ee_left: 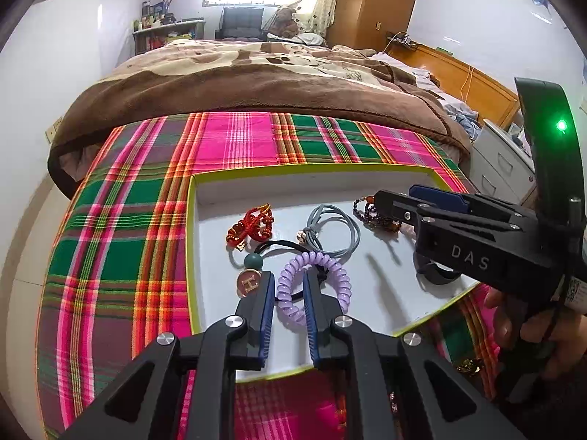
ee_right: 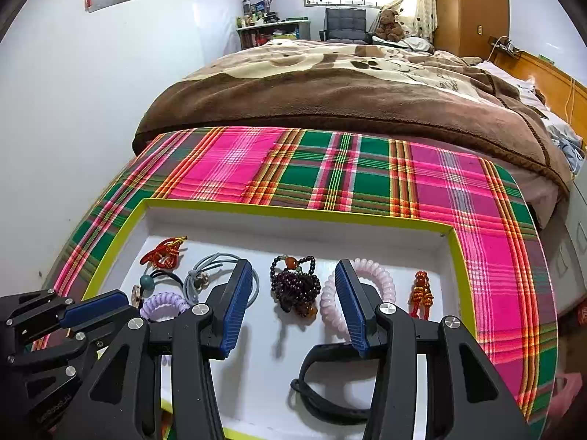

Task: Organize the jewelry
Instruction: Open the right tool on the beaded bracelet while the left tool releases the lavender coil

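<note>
Bed tray (ee_right: 301, 216): L fingers (ee_left: 269, 304) straddle coil (ee_left: 290, 275).

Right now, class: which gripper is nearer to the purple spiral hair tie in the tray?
Left. The left gripper has its two fingers on either side of the purple spiral hair tie. The right gripper hovers further along the tray, above the dark bead bracelet.
</note>
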